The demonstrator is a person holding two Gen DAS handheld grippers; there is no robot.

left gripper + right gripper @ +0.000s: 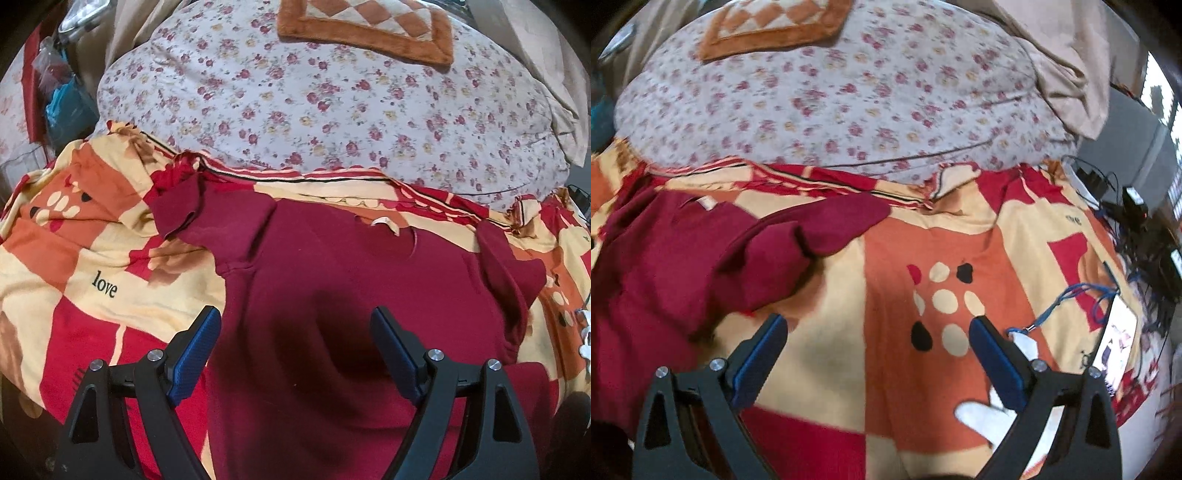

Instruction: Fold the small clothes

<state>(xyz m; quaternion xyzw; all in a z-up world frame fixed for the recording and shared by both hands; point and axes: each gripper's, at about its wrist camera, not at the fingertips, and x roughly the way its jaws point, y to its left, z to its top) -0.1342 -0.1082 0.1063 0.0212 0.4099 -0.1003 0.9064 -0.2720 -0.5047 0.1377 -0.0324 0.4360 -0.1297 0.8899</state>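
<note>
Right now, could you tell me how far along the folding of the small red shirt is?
Done: the red shirt lies spread out on the patterned bedsheet, collar away from the camera. In hand: nothing; the left tongs hang open over its body, the right tongs open over bare sheet. Left: every fold; both sleeves are still out to the sides.

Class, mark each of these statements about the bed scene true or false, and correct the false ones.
1. The maroon shirt lies spread on the patterned bedspread. True.
2. The left tongs are shut on a sleeve. False: they are open and hold nothing.
3. The right tongs are open over bare bedspread, beside the shirt. True.
4. The bedspread carries the word "home". False: it reads "love".
5. An orange-bordered mat lies on the floral cover. True.
</note>
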